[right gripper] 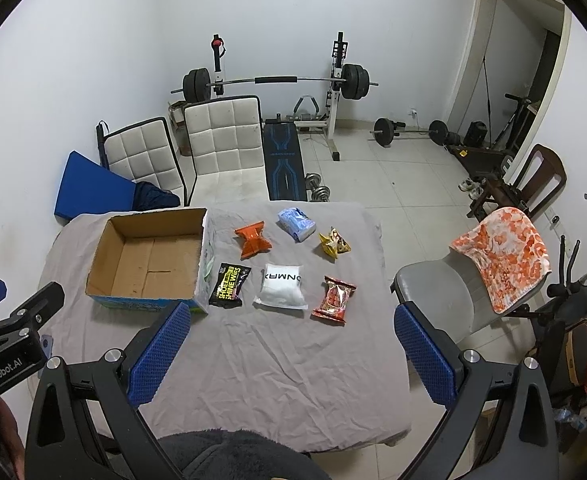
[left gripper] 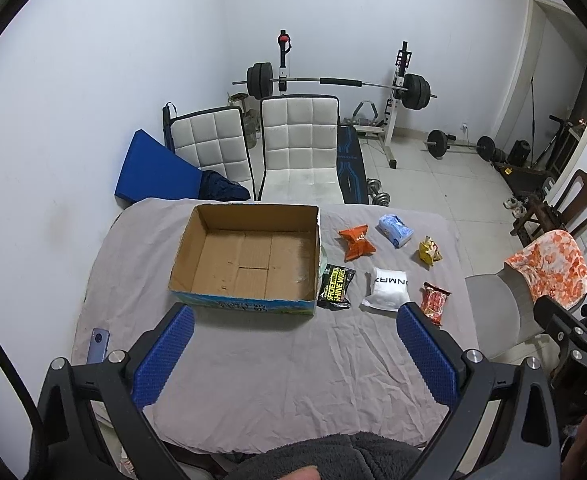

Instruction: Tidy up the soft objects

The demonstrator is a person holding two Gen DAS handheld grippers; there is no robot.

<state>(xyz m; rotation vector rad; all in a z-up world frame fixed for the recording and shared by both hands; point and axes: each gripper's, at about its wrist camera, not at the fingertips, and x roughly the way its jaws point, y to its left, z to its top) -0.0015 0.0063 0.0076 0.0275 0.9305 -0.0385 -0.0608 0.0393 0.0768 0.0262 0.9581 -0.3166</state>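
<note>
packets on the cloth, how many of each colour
orange: 1
blue: 1
yellow: 1
black: 1
white: 1
red: 1
total: 6, all outside the box

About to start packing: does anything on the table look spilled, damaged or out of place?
Nothing spilled or torn. The six packets lie loose beside the empty cardboard box; the black wipes pack sits right against its wall. A phone lies near the table's left edge.

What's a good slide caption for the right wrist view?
Open right gripper hovers above six soft packets laid beside an empty cardboard box.
</note>
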